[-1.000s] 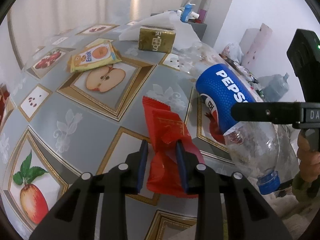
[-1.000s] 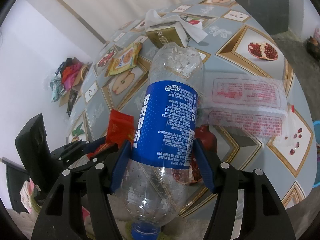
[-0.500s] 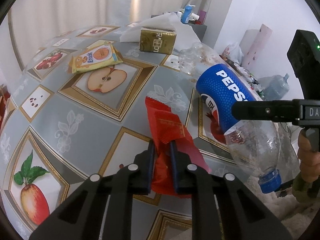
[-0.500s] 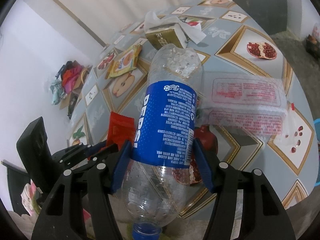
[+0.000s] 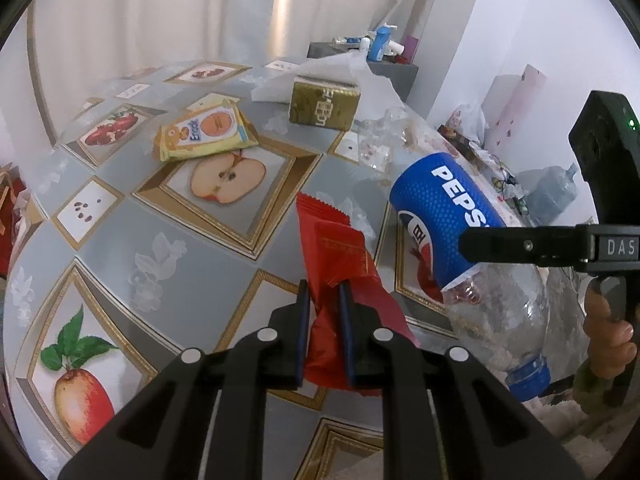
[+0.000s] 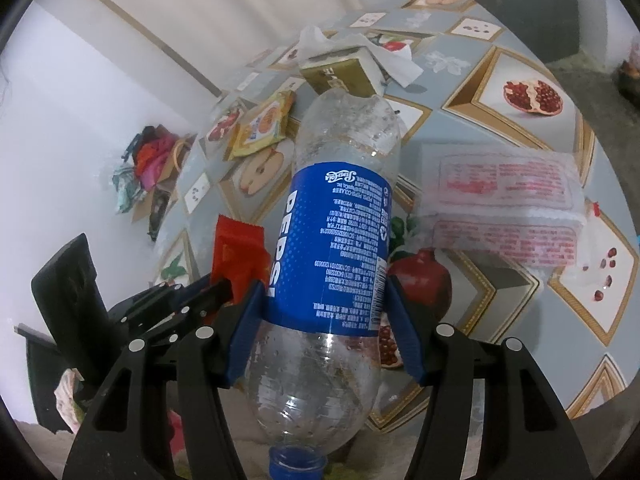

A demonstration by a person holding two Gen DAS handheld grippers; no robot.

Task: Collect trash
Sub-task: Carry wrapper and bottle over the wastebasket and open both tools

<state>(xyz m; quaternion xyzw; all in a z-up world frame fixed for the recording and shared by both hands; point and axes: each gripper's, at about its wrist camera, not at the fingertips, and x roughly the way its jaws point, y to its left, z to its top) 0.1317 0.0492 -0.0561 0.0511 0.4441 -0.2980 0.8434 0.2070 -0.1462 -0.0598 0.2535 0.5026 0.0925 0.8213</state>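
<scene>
My left gripper [image 5: 324, 300] is shut on a red snack wrapper [image 5: 336, 252], held just above the fruit-patterned tablecloth [image 5: 168, 216]. The wrapper also shows in the right wrist view [image 6: 238, 256]. My right gripper [image 6: 324, 304] is shut on an empty Pepsi bottle [image 6: 340, 240], cap toward me. The bottle also shows in the left wrist view [image 5: 452, 220], to the right of the wrapper, with the right gripper [image 5: 520, 246] across it.
A yellow snack packet [image 5: 208, 132], a gold tissue box [image 5: 324, 106] with white tissue and a clear plastic package with red print [image 6: 508, 204] lie on the table. A grey cabinet [image 5: 360, 56] and floor clutter stand beyond.
My left gripper has shut on the red wrapper and lifted it slightly. The right gripper keeps its hold on the bottle and has barely moved.
</scene>
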